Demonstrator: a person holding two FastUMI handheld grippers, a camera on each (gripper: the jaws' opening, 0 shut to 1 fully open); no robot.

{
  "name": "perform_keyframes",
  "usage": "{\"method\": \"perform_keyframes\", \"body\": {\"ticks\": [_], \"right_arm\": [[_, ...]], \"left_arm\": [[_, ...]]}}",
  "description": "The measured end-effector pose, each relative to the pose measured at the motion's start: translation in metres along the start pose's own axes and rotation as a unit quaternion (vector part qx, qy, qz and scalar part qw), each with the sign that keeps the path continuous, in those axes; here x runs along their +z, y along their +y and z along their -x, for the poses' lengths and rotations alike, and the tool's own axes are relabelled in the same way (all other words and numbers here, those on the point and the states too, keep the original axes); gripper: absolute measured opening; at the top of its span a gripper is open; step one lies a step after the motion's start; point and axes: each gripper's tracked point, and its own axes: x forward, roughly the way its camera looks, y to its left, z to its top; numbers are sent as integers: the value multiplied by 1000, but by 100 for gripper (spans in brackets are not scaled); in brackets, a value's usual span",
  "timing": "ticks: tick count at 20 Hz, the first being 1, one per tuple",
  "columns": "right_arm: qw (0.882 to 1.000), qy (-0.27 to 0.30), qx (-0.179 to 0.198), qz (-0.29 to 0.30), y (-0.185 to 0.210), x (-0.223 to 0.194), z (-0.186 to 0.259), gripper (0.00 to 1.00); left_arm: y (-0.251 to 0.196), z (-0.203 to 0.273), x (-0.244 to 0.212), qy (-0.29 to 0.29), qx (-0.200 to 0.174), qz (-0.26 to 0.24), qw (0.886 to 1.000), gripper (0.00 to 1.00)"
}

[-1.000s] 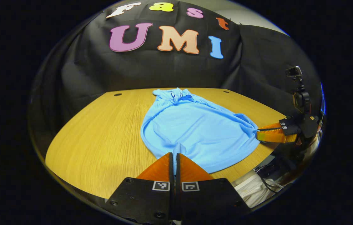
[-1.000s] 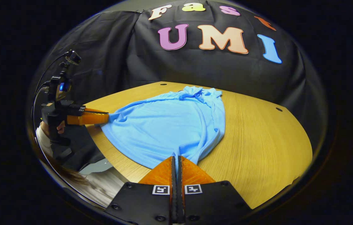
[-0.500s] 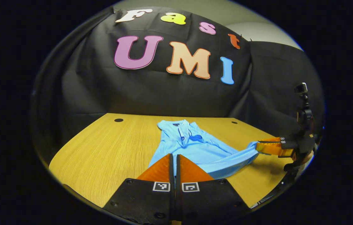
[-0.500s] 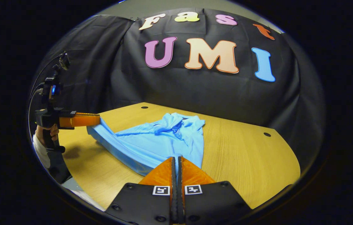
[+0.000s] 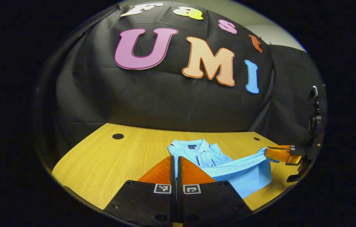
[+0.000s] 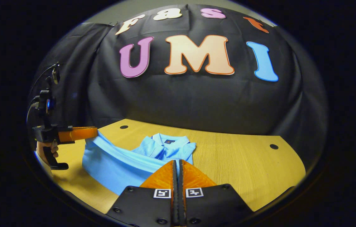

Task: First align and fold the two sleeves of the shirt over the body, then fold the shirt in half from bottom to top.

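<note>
Raised since the earlier frame, the light-blue polo shirt's [image 6: 124, 167] hem hangs above the collar on the wooden table [image 6: 244, 164]. Left gripper [image 6: 96, 133], mid-left in the right gripper view, and right gripper [image 6: 177, 164], bottom centre, each pinch one hem corner, jaws closed on fabric.

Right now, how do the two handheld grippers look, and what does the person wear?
Each gripper has a black body with two square black-and-white markers and wedge-shaped fingers. In the right gripper view, the left gripper has a black pistol handle, a cabled mast with a small camera and a blue light. A hand holds it; clothing is unclear.
</note>
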Motion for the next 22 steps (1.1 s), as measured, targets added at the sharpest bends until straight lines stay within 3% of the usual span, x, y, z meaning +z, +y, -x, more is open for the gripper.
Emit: {"method": "perform_keyframes", "body": {"ticks": [5,8,11,16,17,20,22], "right_arm": [[998,10,-48,-29,-29,9,-79,2],[995,23,-64,-69,-43,-1,-114,2],[994,29,-78,-69,-57,-14,-137,2],[993,34,-75,-83,-60,-22,-155,5],[993,33,-74,-84,-60,-22,-153,12],[995,29,-58,-75,-58,-13,-139,63],[997,8,-52,-56,-55,1,-119,100]], "left_arm": [[6,-71,23,-27,33,-21,999,0],[16,-109,12,-23,62,1,998,0],[22,-137,-3,-7,74,14,997,0],[29,-150,-14,7,81,-10,997,0],[30,-149,-13,8,80,-14,997,5],[37,-131,-3,-1,83,1,997,83],[44,-111,6,-7,91,20,996,83]]}}
